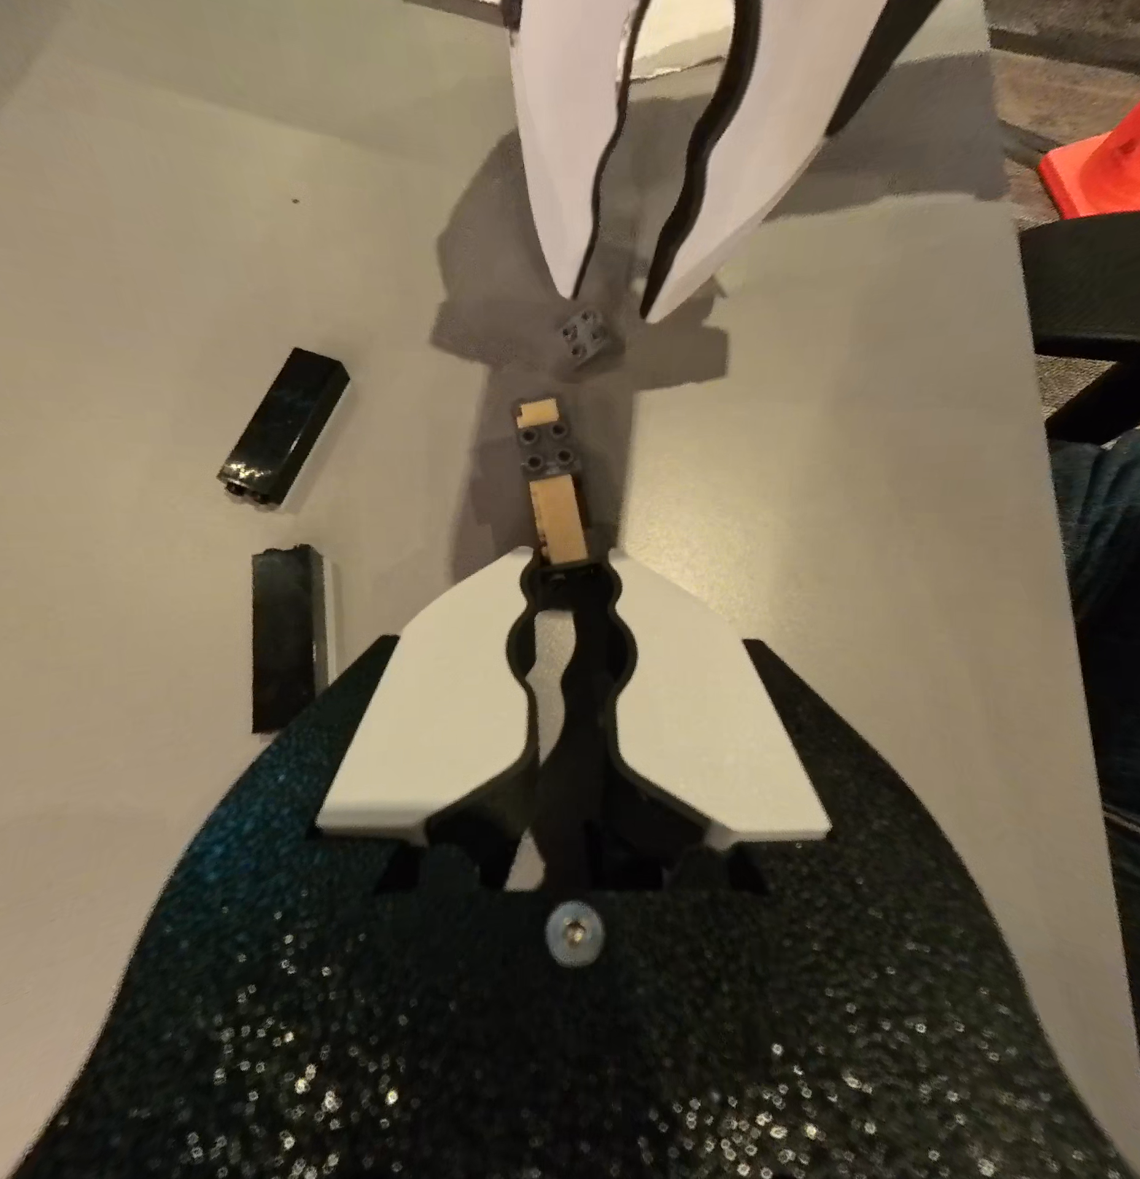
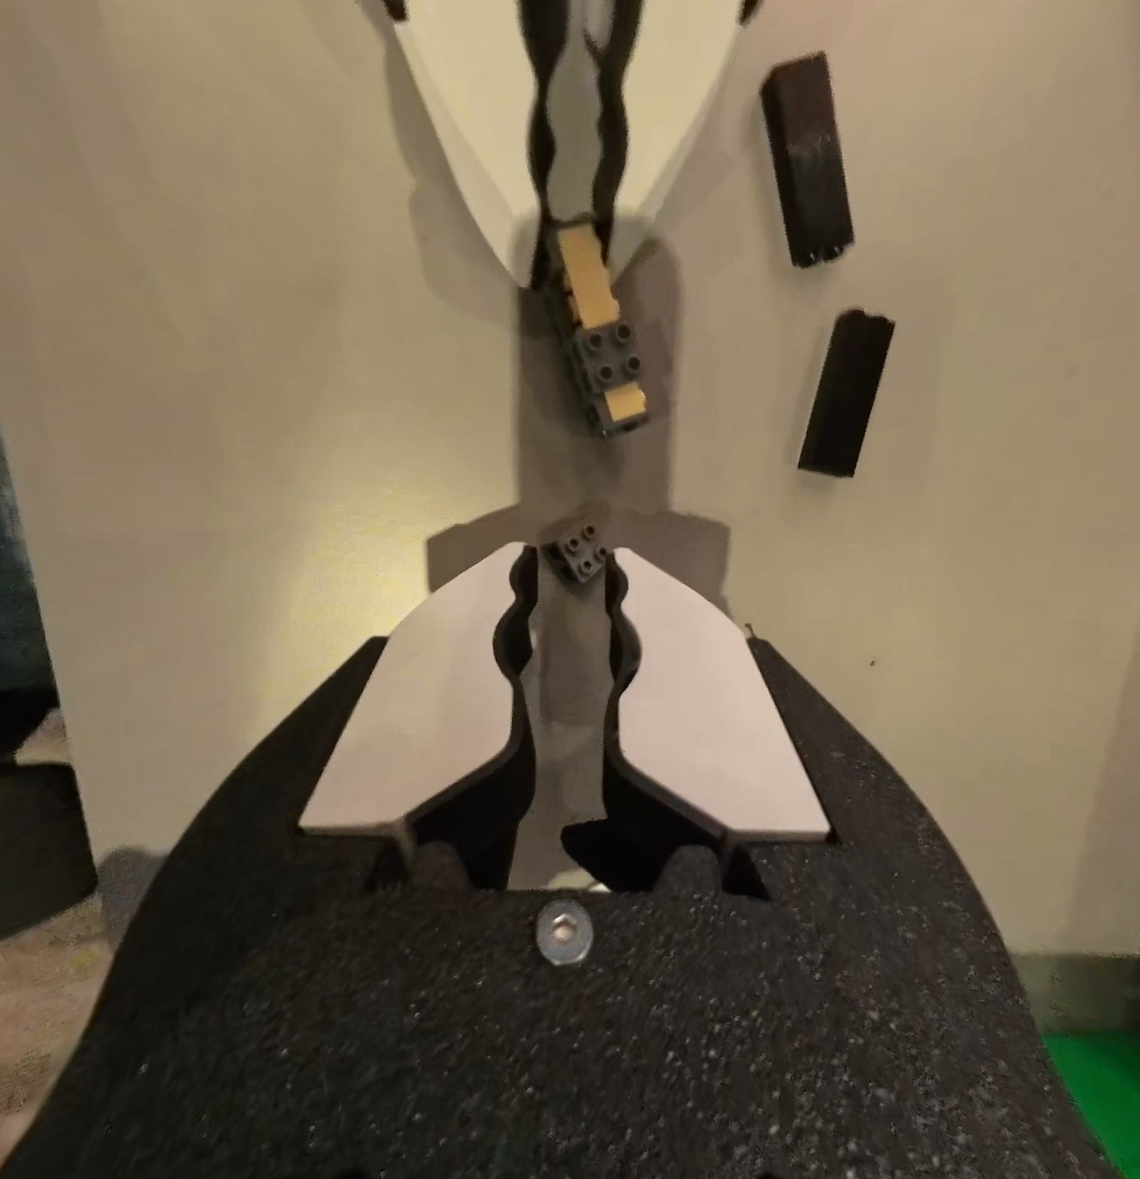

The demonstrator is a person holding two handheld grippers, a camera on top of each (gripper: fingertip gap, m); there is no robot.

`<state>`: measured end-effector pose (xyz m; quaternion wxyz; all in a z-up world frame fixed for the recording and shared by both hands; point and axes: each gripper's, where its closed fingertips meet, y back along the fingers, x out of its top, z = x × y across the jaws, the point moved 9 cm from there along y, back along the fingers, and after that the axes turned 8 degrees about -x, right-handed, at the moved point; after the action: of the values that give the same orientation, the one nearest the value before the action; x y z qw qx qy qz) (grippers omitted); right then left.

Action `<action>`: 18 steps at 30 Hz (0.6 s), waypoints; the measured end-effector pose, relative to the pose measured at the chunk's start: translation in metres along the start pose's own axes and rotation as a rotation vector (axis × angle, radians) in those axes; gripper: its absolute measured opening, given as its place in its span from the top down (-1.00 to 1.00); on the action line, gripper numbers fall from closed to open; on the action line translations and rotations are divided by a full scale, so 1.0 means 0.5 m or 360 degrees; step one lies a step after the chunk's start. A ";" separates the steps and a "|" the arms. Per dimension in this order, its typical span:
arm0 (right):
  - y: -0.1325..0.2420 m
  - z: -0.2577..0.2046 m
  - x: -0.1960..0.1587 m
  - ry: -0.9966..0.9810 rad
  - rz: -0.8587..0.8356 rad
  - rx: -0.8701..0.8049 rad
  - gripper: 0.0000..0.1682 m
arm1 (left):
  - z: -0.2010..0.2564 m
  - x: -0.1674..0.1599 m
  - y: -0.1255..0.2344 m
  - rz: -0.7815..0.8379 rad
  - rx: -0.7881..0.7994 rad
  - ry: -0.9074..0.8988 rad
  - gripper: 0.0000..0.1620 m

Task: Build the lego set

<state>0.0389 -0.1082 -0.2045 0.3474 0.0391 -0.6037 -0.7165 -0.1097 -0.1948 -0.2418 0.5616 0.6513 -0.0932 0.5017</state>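
A long grey lego assembly (image 1: 551,472) with tan tiles and a dark grey 2x2 brick on top lies on the white table (image 1: 172,255). My left gripper (image 1: 570,574) is shut on its near end. A small grey 2x2 brick (image 1: 589,341) sits just beyond the assembly's far end. My right gripper (image 2: 570,561) is open, with the small brick (image 2: 580,555) between its fingertips on the table. The right wrist view also shows the assembly (image 2: 608,357) and the left gripper (image 2: 573,236). The right gripper (image 1: 612,303) comes in from the top of the left wrist view.
Two long black bricks (image 1: 286,427) (image 1: 286,638) lie on the table left of the assembly; they also show in the right wrist view (image 2: 806,159) (image 2: 848,395). The table edge runs down the right, with an orange cone (image 1: 1115,159), a black chair (image 1: 1096,287) and a person's leg (image 1: 1122,606) beyond.
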 end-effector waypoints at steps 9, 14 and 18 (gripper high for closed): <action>-0.018 0.020 0.017 0.0378 -0.0187 0.0200 0.77 | -0.001 0.000 0.001 0.0004 -0.0013 0.0015 0.79; -0.020 0.024 0.024 0.0428 -0.0193 0.0262 0.76 | -0.001 0.000 0.001 0.0004 -0.0017 0.0017 0.79; -0.028 0.024 0.023 0.0455 -0.0210 0.0273 0.78 | -0.001 0.000 0.001 0.0004 -0.0018 0.0018 0.79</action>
<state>0.0183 -0.1041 -0.2097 0.3773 0.2098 -0.6031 -0.6707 -0.1104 -0.1944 -0.2417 0.5652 0.6451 -0.0938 0.5056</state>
